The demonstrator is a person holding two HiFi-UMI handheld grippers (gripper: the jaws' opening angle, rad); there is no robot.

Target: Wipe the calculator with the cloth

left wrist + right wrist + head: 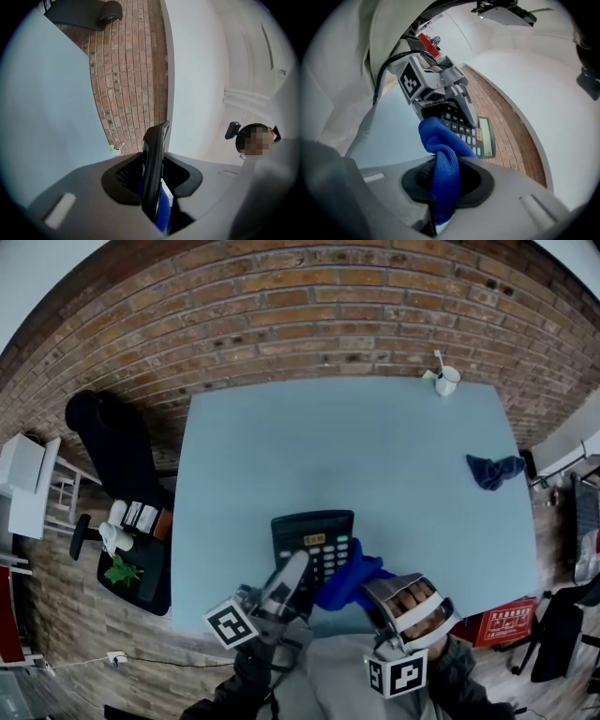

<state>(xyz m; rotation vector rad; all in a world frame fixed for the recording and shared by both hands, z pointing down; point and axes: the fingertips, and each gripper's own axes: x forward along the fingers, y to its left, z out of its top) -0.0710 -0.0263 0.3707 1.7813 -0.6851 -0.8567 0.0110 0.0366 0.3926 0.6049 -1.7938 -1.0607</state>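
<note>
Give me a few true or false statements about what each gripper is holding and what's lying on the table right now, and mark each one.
1. The left gripper is shut on the calculator. True.
2. The right gripper is empty. False: it is shut on the blue cloth, which bunches up out of its jaws.
3. A white mug stands near the far edge of the table. True.
4. The darker cloth hangs over the black chair. False: it lies on the table near its right edge, away from both grippers.
</note>
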